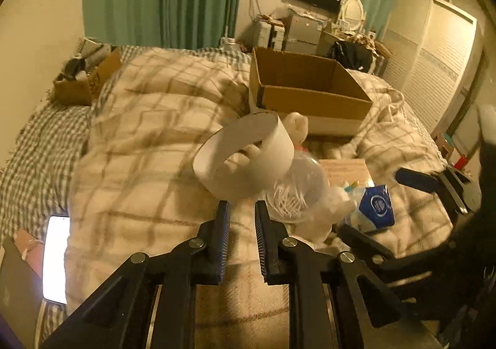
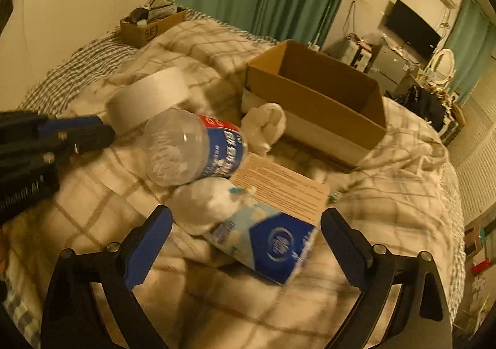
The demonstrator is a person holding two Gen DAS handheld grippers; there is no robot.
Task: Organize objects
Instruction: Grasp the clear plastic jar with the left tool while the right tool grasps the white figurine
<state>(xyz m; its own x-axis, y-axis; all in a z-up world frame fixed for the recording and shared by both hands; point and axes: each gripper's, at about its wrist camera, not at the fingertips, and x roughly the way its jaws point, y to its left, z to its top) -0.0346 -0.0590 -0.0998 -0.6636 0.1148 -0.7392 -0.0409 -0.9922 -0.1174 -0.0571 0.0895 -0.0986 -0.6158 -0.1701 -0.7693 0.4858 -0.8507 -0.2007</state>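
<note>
Left gripper (image 1: 242, 212) bottom centre of left wrist view, jaws narrow, nothing visibly between the pads; white tape roll (image 1: 245, 156) just past its tips, mid frame. Right gripper (image 2: 246, 225) at bottom of right wrist view, jaws wide, straddling blue tissue pack (image 2: 272, 243) without pressing it. Clear plastic bottle (image 2: 192, 147) lying on its side, centre left, touching a white crumpled bag (image 2: 204, 206). Brown card (image 2: 282, 187) overlaps the tissue pack. Open cardboard box (image 2: 313, 91) upper centre-right on plaid quilt (image 2: 387, 194). Second, smaller box (image 2: 148, 28) upper left
</note>
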